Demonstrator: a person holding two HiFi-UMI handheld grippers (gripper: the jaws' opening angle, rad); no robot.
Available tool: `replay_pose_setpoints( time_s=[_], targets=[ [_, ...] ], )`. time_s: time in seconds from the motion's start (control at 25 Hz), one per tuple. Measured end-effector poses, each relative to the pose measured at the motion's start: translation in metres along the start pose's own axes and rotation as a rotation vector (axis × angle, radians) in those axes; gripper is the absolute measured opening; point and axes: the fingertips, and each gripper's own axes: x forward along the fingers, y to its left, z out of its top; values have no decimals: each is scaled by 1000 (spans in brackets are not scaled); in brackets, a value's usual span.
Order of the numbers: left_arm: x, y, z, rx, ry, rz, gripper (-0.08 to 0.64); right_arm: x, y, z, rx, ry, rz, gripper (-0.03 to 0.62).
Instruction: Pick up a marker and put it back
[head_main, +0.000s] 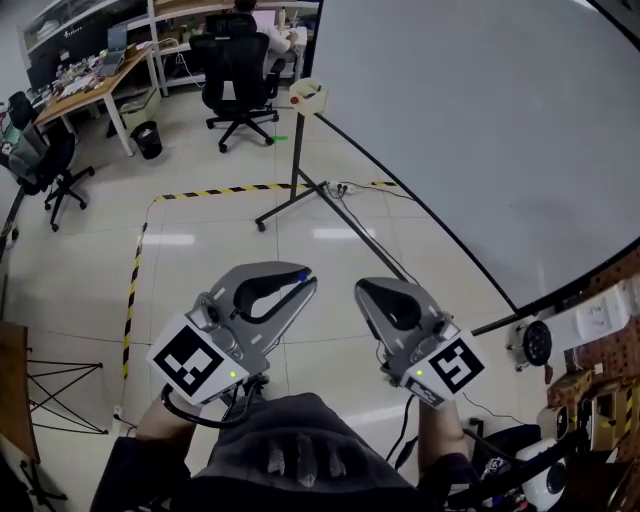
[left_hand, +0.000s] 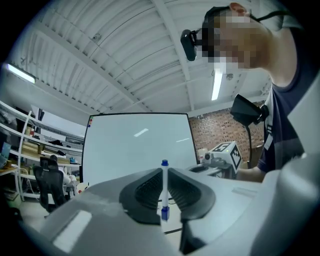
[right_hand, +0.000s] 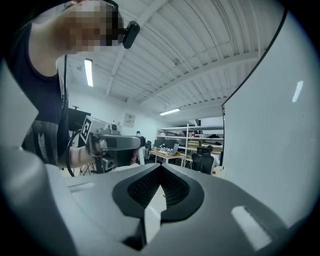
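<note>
A thin white marker with a blue cap (left_hand: 164, 187) stands upright between the pads of my left gripper (left_hand: 165, 192), which is shut on it. In the head view its blue tip (head_main: 302, 274) shows at the left gripper's (head_main: 296, 283) front end, above the floor. My right gripper (head_main: 368, 293) hangs beside it, shut with nothing between its jaws; in the right gripper view the right gripper (right_hand: 161, 176) has its pads meeting at the tips. Both point toward the large whiteboard (head_main: 470, 120). A small tray (head_main: 307, 96) sits at the whiteboard's far corner.
The whiteboard stands on a black stand (head_main: 300, 195) with legs spread over the tiled floor. Yellow-black tape (head_main: 220, 191) marks the floor. Office chairs (head_main: 240, 75) and desks (head_main: 85, 85) stand at the back. A power strip (head_main: 345, 186) lies near the stand's foot.
</note>
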Motion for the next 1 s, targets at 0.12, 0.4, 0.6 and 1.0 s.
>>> replay_pose_setpoints(
  time_s=[0.12,0.4,0.6,1.0],
  targets=[
    [0,3,-2,1,6,-12,37,9,3,0,3,-8,19,2],
    [-9,21,-11,-18,26,-7,37,31,1,-8,25,12,29,2],
    [-13,30,-10,-26,9,-5,37,41,1,-11,37,8,28,2],
    [-13,37,-8,-34,4,-6,37,40,-5,-18,56,20,11,2]
  ],
)
